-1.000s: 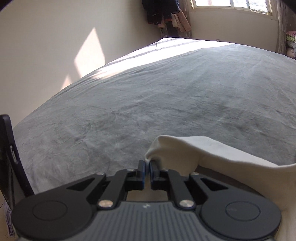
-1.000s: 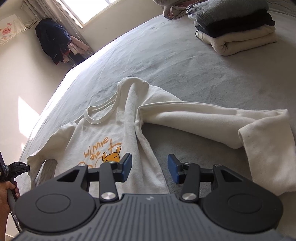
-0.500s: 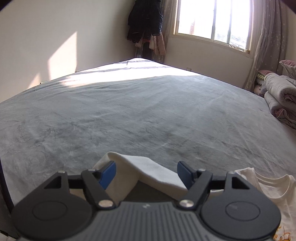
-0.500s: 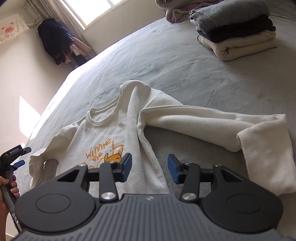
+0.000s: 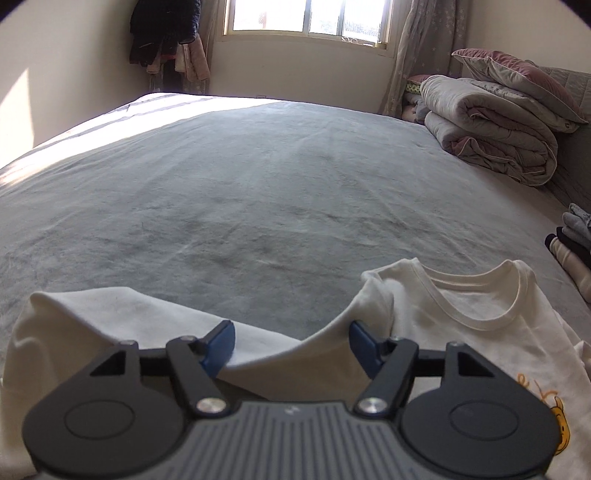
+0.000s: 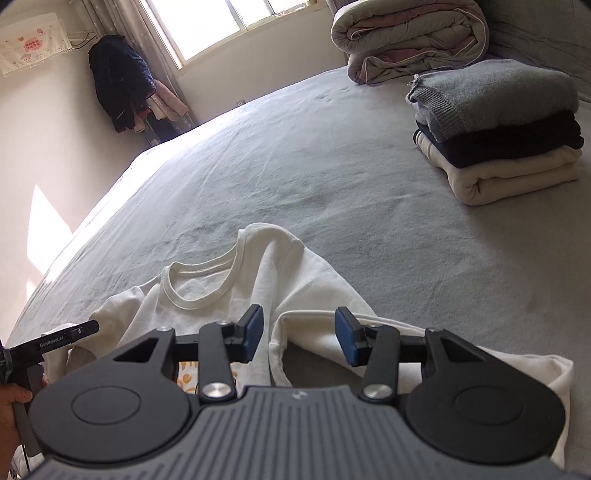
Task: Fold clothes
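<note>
Your left gripper point(image 5: 291, 345) has just been opening; its fingers stand released, and the sleeve they flank lies free on the bed. Your right gripper point(image 6: 298, 336) also hangs released over the other sleeve, gripping nothing. The cream long-sleeved sweatshirt with an orange cartoon print point(image 6: 258, 280) lies face up near the bed's near edge, both sleeves spread outward, probably laid flat so you can fold them inward. The grey plush bed cover point(image 5: 258, 192) is smooth. A stack of folded grey, black and cream clothes point(image 6: 502, 133) waits toward the far right corner, under a sunlit window point(image 5: 306, 16).
</note>
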Demonstrator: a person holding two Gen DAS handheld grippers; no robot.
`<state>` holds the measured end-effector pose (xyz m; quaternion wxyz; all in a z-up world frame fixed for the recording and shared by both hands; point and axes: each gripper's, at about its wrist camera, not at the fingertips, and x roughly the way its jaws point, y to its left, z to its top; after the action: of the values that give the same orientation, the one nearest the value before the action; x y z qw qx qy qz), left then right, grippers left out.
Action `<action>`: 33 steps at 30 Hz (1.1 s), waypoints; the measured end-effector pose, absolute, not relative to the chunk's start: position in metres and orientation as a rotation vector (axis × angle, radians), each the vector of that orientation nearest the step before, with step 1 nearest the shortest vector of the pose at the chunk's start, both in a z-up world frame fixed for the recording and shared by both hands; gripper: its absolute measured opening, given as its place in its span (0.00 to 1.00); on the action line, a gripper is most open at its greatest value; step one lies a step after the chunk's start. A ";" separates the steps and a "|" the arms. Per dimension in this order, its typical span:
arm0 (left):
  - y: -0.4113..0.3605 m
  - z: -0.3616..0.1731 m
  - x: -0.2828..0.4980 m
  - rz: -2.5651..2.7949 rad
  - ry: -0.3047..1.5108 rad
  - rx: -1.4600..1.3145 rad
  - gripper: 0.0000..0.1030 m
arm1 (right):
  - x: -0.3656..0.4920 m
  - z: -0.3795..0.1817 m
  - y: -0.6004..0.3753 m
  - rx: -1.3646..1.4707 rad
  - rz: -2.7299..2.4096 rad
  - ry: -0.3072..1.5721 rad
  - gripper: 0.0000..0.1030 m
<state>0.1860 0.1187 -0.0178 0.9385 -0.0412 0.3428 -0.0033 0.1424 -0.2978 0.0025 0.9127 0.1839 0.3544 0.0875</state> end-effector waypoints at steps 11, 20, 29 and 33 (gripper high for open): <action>0.121 -0.033 0.227 0.107 0.756 -0.136 0.07 | 0.218 -0.038 -0.308 0.296 0.194 0.804 0.46; 0.130 -0.039 0.232 0.157 0.724 -0.177 0.06 | 0.219 -0.041 -0.271 -0.013 0.143 0.801 0.02; 0.131 -0.045 0.236 0.200 0.715 -0.151 0.06 | 0.236 -0.039 -0.279 -0.175 -0.034 0.744 0.01; 0.138 -0.041 0.235 0.184 0.706 -0.188 0.12 | 0.236 -0.050 -0.278 -0.176 -0.029 0.757 0.03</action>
<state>0.2347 0.1375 -0.0412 0.9300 -0.0917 0.3445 0.0896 0.2360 -0.2782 -0.0498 0.9253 -0.0860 0.3690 -0.0139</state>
